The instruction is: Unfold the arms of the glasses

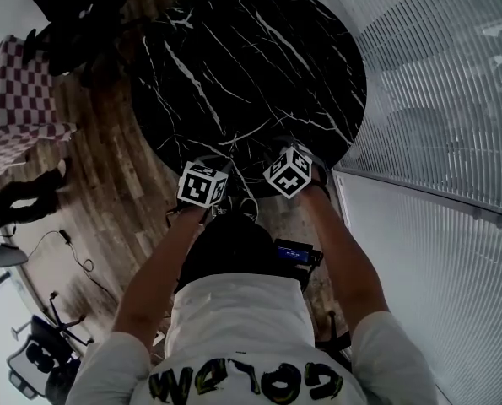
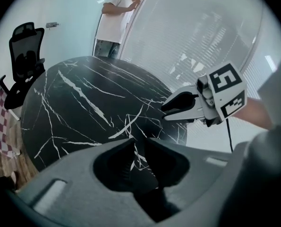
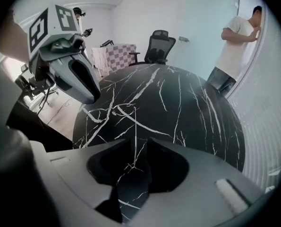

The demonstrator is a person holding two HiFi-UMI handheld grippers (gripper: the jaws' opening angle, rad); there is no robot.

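The glasses are thin pale wire, hard to tell from the white veins of the black marble table point(image 1: 259, 57). In the left gripper view a few fine wire pieces point(image 2: 136, 150) sit in the narrow gap of my left gripper point(image 2: 139, 143), which is shut on them. In the right gripper view a straight thin line, seemingly an arm of the glasses point(image 3: 135, 136), runs between the jaws of my right gripper point(image 3: 139, 145), whose pads stand apart and do not press on it. Both grippers hover side by side over the table's near edge, left point(image 1: 219, 163) and right point(image 1: 277, 152).
A person point(image 3: 234, 46) stands at the far side by the glass wall with blinds point(image 1: 436, 99). A black office chair point(image 2: 22, 60) and a checkered cloth point(image 1: 14, 99) stand off the table's left. Wooden floor lies around the table.
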